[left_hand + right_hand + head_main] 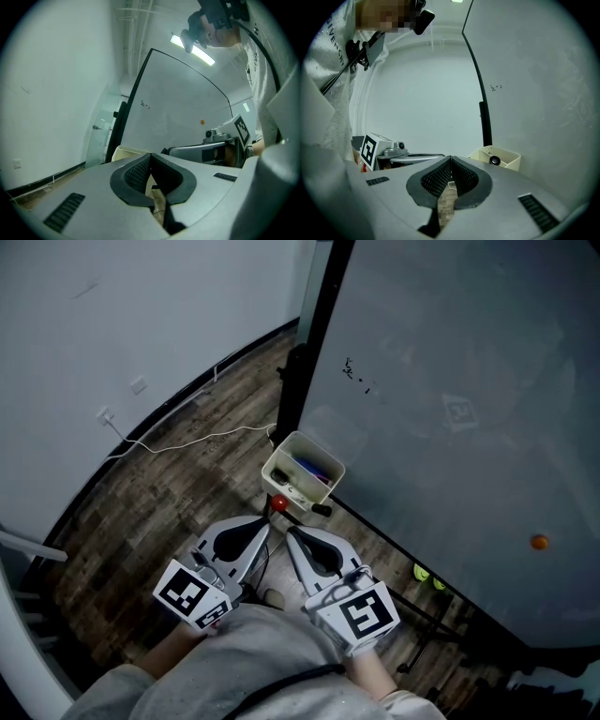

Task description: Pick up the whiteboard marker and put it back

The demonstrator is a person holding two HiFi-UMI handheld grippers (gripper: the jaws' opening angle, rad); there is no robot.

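Holding both tools low and close to my body, I have the left gripper (268,525) and the right gripper (292,534) side by side just on my side of the cream box (279,454), their tips pointing towards it without touching it. The left gripper (150,155) is clenched, its ribbed pads meeting at the tips with nothing between them. The right gripper (451,159) is clenched the same way and carries nothing either. The whiteboard marker (494,160) sits inside the box (508,161), with only a dark round end visible above the rim in the right gripper view. From the head view the box holds several pen-like things, one of them blue-purple (315,468), and I cannot tell them apart. The box hangs at the lower edge of the whiteboard (450,409), beside its black frame. A red knob (278,504) lies just below the box. Left of the box, a white cable (202,438) runs over the wooden floor (178,502).
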